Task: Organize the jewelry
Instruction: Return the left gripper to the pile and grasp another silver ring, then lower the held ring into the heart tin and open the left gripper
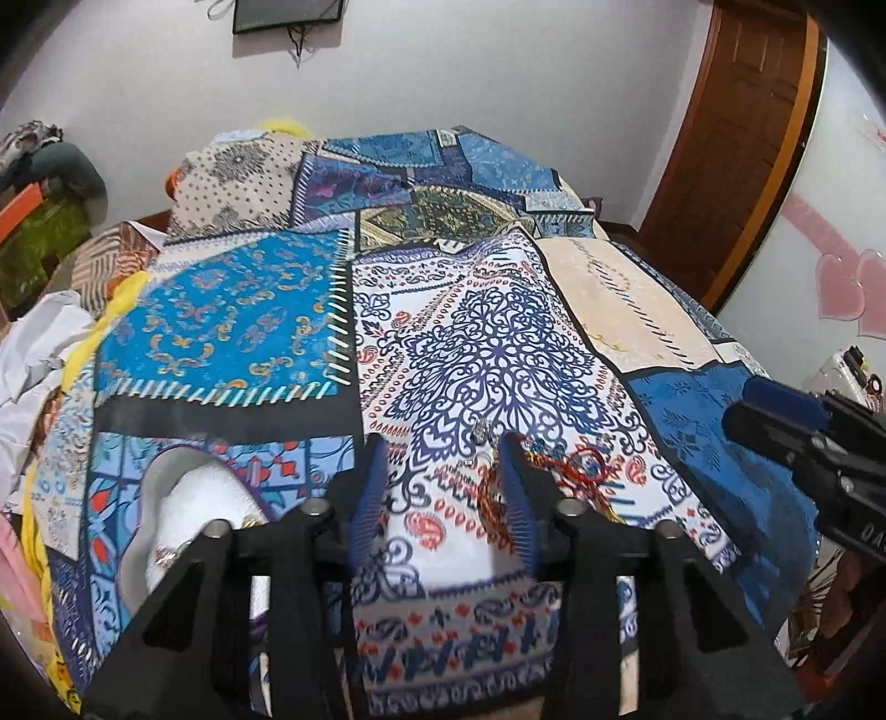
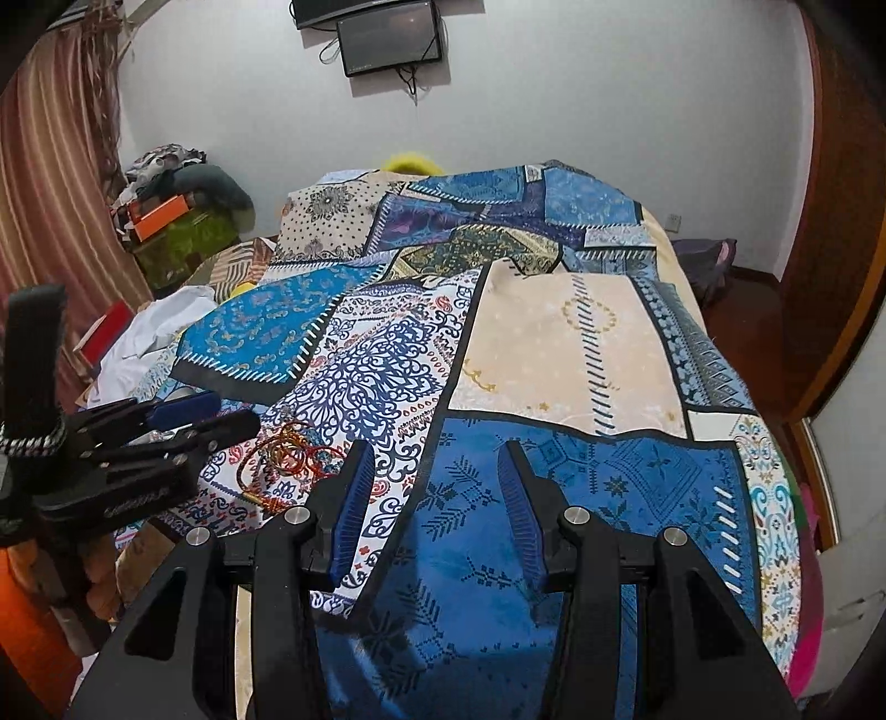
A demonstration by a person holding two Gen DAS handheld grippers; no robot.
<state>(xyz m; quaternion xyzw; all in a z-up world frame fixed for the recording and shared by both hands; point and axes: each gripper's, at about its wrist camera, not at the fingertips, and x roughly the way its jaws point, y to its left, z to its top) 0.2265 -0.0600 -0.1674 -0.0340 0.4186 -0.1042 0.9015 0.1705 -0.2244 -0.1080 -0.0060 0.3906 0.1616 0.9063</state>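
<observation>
A tangle of red and gold jewelry, cords and bangles, lies on the patchwork bedspread. In the left wrist view it lies just right of my right finger. A small silver piece lies beyond my left gripper's tips. My left gripper is open and empty above the white paisley patch; it also shows in the right wrist view next to the tangle. My right gripper is open and empty over the blue patch, right of the jewelry. A white oval jewelry box sits at lower left.
The bed fills both views. White cloth and paper lie piled at the left edge. Boxes and clothes stand by the curtain at far left. A wooden door and a wall screen lie beyond the bed.
</observation>
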